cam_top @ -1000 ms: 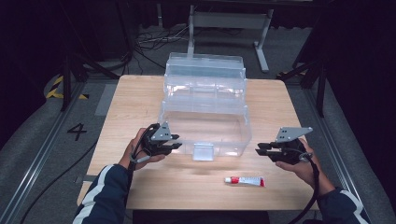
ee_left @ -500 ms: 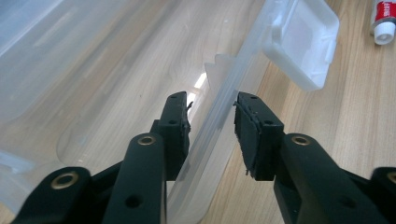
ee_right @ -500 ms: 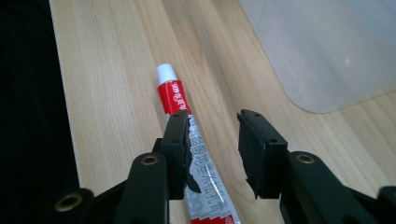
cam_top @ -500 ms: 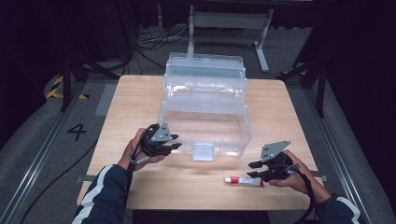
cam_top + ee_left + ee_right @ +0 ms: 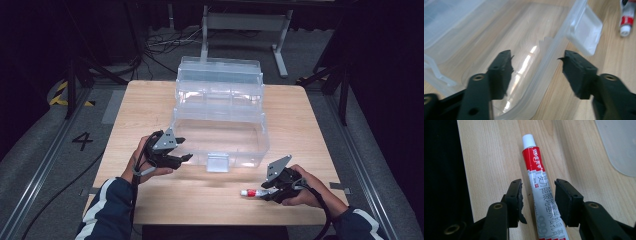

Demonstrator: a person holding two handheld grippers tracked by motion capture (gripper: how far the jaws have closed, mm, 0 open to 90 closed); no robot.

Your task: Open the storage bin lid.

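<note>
A clear plastic box [image 5: 220, 135] with its tiered lid swung open stands mid-table. My left gripper [image 5: 187, 148] is at its front left. Its jaws have just been opening and stand open [image 5: 536, 62] on either side of the box's front wall [image 5: 549, 52], not pressing it. The box's front latch [image 5: 585, 32] hangs just beyond. A red and white tube [image 5: 250, 192] lies on the table near the front edge. My right gripper [image 5: 262, 192] is low over it. Its jaws have just been opening and straddle the tube [image 5: 534, 157] with gaps, open [image 5: 537, 192].
The wooden table [image 5: 150, 100] has its front edge just behind the tube, and dark floor shows past it in the right gripper view. A rounded corner of the clear box [image 5: 621, 145] sits to the right of the tube. Cables and a metal frame stand behind the table.
My right gripper has come down and leftwards from the table's right side to the tube, and its jaws now sit around it. The left hand has stayed at the box front.
</note>
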